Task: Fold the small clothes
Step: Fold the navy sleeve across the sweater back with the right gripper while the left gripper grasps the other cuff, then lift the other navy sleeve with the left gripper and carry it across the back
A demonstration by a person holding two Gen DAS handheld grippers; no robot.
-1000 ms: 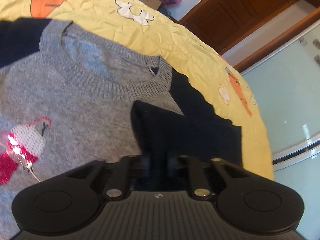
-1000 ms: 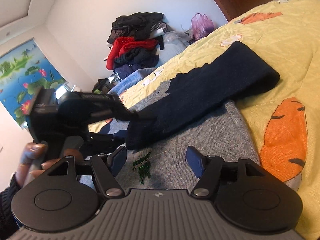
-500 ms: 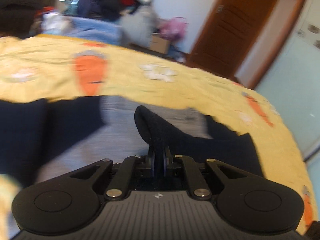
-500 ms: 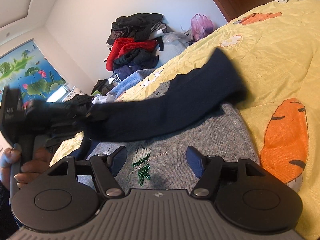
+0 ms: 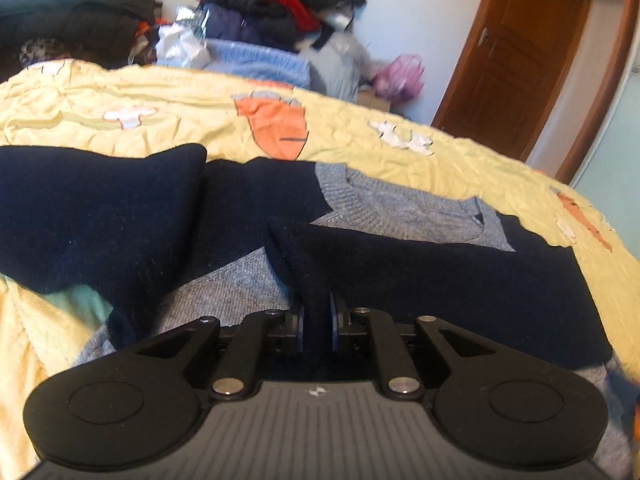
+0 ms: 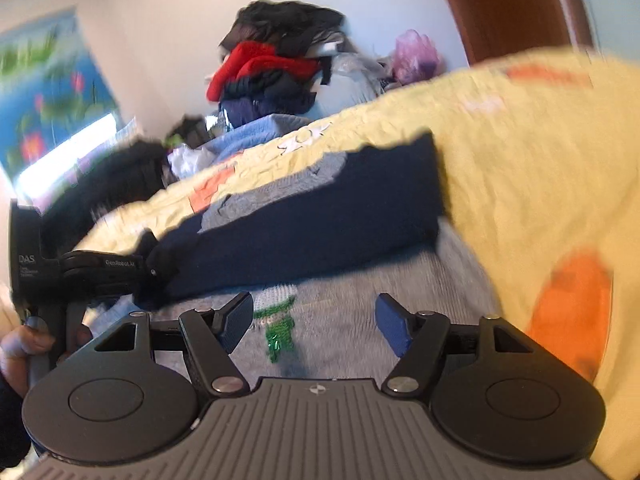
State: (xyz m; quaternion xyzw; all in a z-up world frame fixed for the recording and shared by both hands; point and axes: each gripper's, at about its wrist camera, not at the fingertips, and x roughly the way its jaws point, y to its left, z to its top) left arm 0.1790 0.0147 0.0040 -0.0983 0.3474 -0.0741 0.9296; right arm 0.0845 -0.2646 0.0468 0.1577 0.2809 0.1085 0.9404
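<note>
A grey knit sweater [image 5: 240, 292] with navy sleeves lies flat on the yellow bedspread [image 5: 160, 92]. My left gripper [image 5: 316, 320] pinches the cuff end of one navy sleeve [image 5: 440, 280], which stretches across the sweater's chest below the collar [image 5: 400, 208]. Its jaws are opening, with the sleeve still between the pads. The other navy sleeve [image 5: 100, 208] lies bunched on the left. In the right wrist view the left gripper [image 6: 152, 272] holds that sleeve [image 6: 320, 220] at the left. My right gripper [image 6: 316, 320] hovers over the grey front [image 6: 340, 320] near a green embroidered figure [image 6: 280, 332], jaws opening and empty.
A tall pile of clothes [image 5: 272, 12] stands against the far wall behind the bed. A pink bag [image 5: 400, 76] and a brown wooden door [image 5: 520, 52] are at the back right. A person's hand [image 6: 24, 348] grips the left gripper's handle.
The left gripper has carried the navy sleeve sideways across the sweater's chest and tilted up toward the room. The right gripper has risen and rolled, so its view is tilted and blurred.
</note>
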